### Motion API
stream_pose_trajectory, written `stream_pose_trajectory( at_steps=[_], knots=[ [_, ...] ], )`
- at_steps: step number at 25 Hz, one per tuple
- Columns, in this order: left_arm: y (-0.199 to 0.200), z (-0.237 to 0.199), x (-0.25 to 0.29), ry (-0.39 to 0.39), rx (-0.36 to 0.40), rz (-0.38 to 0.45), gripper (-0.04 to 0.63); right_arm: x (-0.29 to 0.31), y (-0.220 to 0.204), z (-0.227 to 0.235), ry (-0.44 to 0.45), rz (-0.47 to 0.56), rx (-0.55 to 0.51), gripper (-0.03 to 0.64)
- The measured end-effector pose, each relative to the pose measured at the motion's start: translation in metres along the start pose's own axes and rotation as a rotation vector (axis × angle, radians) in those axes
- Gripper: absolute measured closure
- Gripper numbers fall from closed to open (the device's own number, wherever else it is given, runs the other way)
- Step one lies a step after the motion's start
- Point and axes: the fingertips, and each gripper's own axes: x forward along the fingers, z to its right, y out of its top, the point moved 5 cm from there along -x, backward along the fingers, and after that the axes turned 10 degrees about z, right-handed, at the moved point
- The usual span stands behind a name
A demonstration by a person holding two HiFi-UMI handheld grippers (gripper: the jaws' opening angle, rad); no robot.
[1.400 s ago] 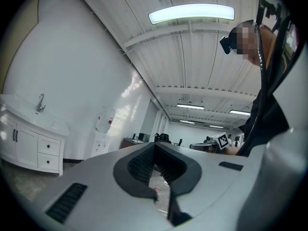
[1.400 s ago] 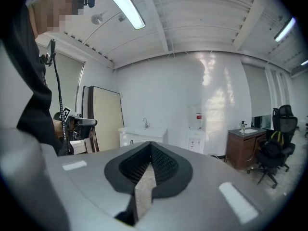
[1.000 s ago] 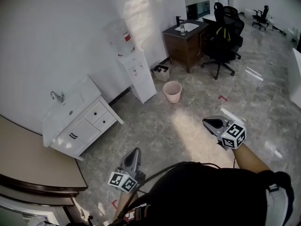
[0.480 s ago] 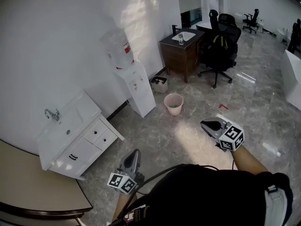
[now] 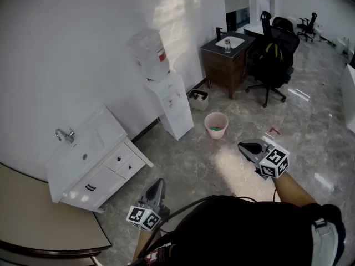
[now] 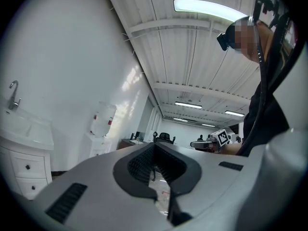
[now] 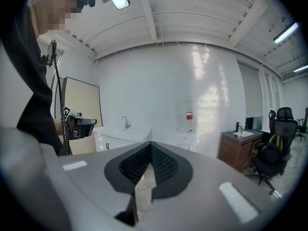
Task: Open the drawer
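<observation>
Jaws of the left gripper (image 5: 159,182) are pressed together, gripping nothing. Right gripper (image 5: 244,146) is likewise clenched and empty. Both are well apart from the drawer (image 5: 119,159).

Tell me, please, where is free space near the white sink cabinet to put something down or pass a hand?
Free: the floor before the drawers of the white sink cabinet, out to the pink bucket, and the countertop end nearest the water dispenser. Crowded: beyond the dispenser, where a small bin and the bucket stand near the brown cabinet.
</observation>
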Motion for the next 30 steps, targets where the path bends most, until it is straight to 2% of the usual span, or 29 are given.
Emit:
stream_pose_trajectory(
  at_steps=[5, 14, 17, 20, 22, 26, 30],
  knots=[
    [-0.016, -0.014, 0.049, 0.053, 0.014, 0.004, 0.597, 0.033, -0.011, 0.061, 0.065, 0.004, 0.005, 0.620],
    [-0.034, 0.008, 0.205, 0.133, 0.046, 0.053, 0.597, 0.076, 0.011, 0.232, 0.187, 0.029, -0.028, 0.620],
    [-0.044, 0.016, 0.252, 0.129, 0.053, 0.059, 0.597, 0.087, 0.013, 0.279, 0.205, 0.037, -0.017, 0.620],
    [-0.054, 0.022, 0.283, 0.127, 0.091, 0.029, 0.597, 0.097, 0.005, 0.309, 0.227, 0.029, -0.007, 0.620],
    [-0.060, 0.015, 0.293, 0.146, 0.087, 0.021, 0.597, 0.106, 0.000, 0.323, 0.237, 0.023, 0.003, 0.620],
    [-0.060, -0.012, 0.305, 0.188, 0.074, 0.021, 0.597, 0.134, -0.003, 0.342, 0.246, 0.017, 0.006, 0.620],
    [-0.064, -0.052, 0.319, 0.194, 0.053, 0.041, 0.597, 0.173, -0.005, 0.355, 0.237, 0.006, 0.002, 0.620]
  ],
)
